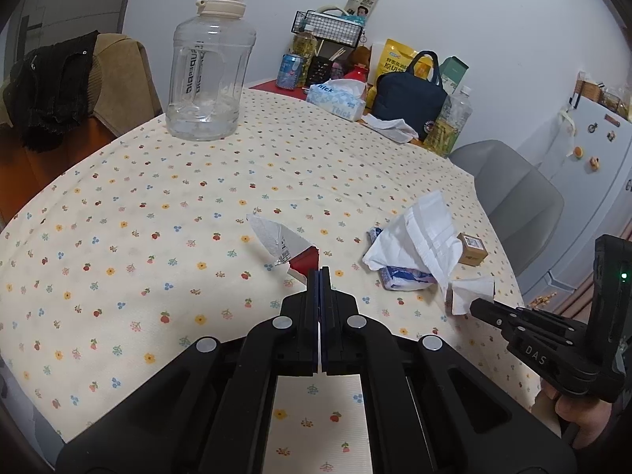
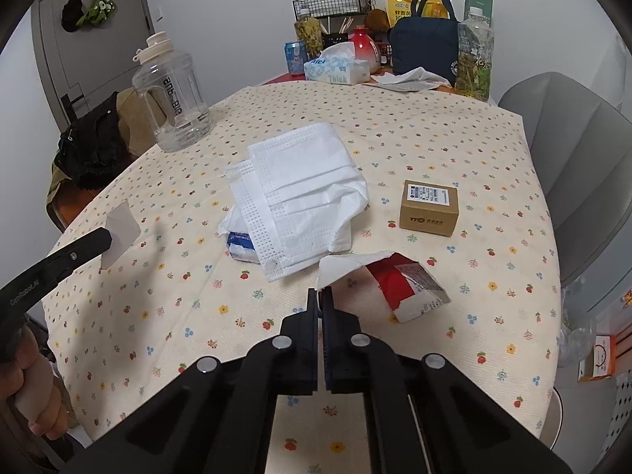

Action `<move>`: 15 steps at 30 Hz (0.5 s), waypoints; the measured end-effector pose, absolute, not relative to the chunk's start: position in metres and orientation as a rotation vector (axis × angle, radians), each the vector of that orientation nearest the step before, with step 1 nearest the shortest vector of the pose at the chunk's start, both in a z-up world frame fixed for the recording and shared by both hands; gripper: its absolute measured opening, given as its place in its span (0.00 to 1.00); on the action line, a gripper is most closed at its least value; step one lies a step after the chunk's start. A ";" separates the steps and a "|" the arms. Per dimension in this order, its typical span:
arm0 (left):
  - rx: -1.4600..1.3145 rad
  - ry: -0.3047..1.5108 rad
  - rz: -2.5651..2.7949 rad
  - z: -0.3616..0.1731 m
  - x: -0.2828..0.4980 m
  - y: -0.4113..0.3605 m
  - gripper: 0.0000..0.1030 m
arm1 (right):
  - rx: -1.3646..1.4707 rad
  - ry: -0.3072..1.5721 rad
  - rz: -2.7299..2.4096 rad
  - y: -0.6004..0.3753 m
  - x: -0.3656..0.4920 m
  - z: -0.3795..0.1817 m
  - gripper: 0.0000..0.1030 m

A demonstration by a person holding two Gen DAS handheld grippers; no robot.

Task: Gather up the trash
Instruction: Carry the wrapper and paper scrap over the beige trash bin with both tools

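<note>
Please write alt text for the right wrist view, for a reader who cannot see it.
The shut right tool pinches a torn red-and-white wrapper above a floral tablecloth. Behind lie a white face mask and a small cardboard box; the left tool holds a paper scrap.

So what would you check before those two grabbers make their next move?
1. Left gripper holds its catch: ok, shut on the left scrap.
2. Right gripper holds its catch: ok, shut on the right scrap.
3. Somewhere to drop them: cannot tell, no bin shows in either view.
4. Table cleared of trash: not ok, the mask, packet and box lie there.
5. Bottle out of the way: ok, it stands upright at the far edge, apart from both grippers.
</note>
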State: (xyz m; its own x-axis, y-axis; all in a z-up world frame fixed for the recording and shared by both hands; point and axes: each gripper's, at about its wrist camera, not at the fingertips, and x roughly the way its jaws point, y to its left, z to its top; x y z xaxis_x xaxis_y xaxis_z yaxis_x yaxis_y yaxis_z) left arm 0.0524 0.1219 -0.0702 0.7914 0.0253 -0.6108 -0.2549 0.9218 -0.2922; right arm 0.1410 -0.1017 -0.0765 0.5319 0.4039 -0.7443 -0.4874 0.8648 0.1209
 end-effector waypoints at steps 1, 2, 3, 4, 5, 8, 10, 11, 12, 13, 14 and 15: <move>-0.375 0.642 0.152 -0.069 0.053 0.121 0.01 | -0.106 0.852 0.532 -0.103 0.139 -0.074 0.03; -0.374 0.640 0.149 -0.068 0.053 0.120 0.01 | -0.105 0.844 0.531 -0.106 0.136 -0.070 0.03; -0.373 0.639 0.146 -0.068 0.052 0.118 0.01 | -0.104 0.837 0.531 -0.107 0.134 -0.068 0.03; -0.371 0.637 0.141 -0.066 0.052 0.117 0.01 | -0.105 0.829 0.530 -0.109 0.131 -0.064 0.03; -0.370 0.634 0.137 -0.065 0.052 0.115 0.01 | -0.106 0.818 0.531 -0.111 0.127 -0.060 0.03; -0.360 0.626 0.123 -0.060 0.053 0.108 0.01 | -0.105 0.793 0.533 -0.118 0.118 -0.049 0.03; -0.352 0.619 0.111 -0.056 0.054 0.102 0.01 | -0.103 0.778 0.534 -0.123 0.112 -0.043 0.03; -0.346 0.616 0.105 -0.054 0.055 0.098 0.01 | -0.099 0.768 0.536 -0.126 0.108 -0.038 0.02; -0.342 0.613 0.098 -0.052 0.055 0.095 0.01 | -0.097 0.761 0.536 -0.128 0.106 -0.035 0.02; -0.339 0.611 0.093 -0.050 0.056 0.093 0.01 | -0.093 0.753 0.535 -0.132 0.103 -0.032 0.02; -0.334 0.608 0.086 -0.048 0.058 0.089 0.01 | -0.089 0.746 0.533 -0.135 0.100 -0.029 0.03; -0.330 0.605 0.081 -0.046 0.058 0.086 0.01 | -0.085 0.741 0.531 -0.138 0.098 -0.026 0.03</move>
